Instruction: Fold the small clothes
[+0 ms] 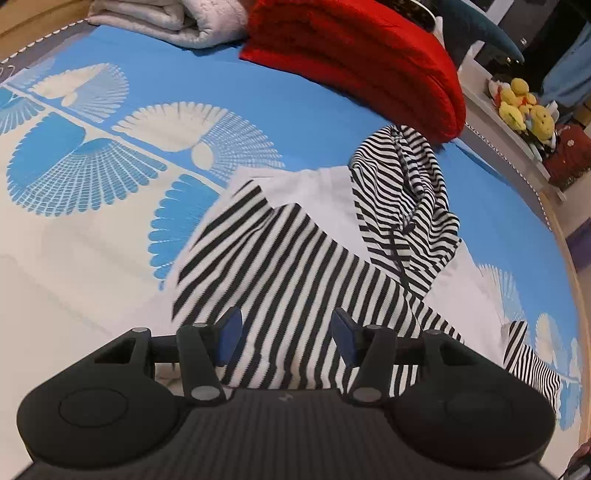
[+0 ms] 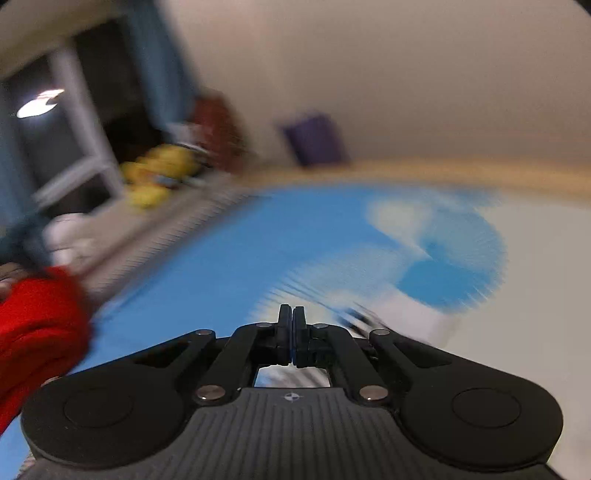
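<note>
right wrist blurred, striped garment (image 1: 295, 273) partly tool-hidden

We look across a bed covered by a blue and cream bedspread (image 1: 155, 66) printed with fan-shaped feather motifs. Ahead of the left tongs lie a folded red blanket (image 1: 354, 59) and a pale grey quilt (image 1: 166, 18). To the right, yellow plush toys (image 1: 524, 107) sit on a white ledge (image 1: 495, 122). A plain beige wall (image 2: 406, 74) rises beyond, and a dark window (image 2: 48, 147) reflects a lamp.
</note>
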`<state>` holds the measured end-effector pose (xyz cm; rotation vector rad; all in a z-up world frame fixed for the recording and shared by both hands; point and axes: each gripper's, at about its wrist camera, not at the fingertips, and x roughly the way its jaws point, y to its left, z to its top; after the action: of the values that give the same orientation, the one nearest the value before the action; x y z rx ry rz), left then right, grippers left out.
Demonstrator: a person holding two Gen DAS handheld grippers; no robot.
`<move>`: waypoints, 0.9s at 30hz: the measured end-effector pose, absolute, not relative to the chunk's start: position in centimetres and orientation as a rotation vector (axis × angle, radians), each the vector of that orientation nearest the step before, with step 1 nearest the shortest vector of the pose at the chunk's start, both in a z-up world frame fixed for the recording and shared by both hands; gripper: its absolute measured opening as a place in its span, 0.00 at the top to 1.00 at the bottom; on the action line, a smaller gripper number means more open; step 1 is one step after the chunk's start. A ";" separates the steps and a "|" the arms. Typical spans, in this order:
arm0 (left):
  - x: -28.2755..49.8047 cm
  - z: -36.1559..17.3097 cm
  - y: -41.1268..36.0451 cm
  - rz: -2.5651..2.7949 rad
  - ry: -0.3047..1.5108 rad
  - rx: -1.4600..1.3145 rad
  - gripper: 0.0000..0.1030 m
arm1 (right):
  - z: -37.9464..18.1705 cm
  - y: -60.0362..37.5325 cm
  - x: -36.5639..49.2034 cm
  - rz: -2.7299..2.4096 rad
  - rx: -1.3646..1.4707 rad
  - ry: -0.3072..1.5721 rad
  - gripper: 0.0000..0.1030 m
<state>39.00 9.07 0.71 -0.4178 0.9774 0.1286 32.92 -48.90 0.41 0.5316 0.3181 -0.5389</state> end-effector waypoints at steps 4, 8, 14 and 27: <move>38.8 1.0 9.5 0.125 0.974 -0.430 0.43 | -3.6 -51.5 32.7 -0.719 0.691 0.484 0.91; 38.7 1.1 9.6 0.113 0.974 -0.433 0.43 | -7.9 -55.2 31.7 -0.774 0.844 0.548 0.50; 38.8 1.0 10.1 0.123 0.974 -0.444 0.43 | -10.5 -56.4 31.9 -0.823 0.790 0.567 0.62; 38.6 1.7 12.7 0.161 0.954 -0.494 0.43 | 3.0 -36.6 34.7 -0.095 0.394 0.202 1.00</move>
<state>38.59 12.75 1.66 -0.4942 0.9539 0.1606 34.72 -36.60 2.96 0.3937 0.2022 -0.0953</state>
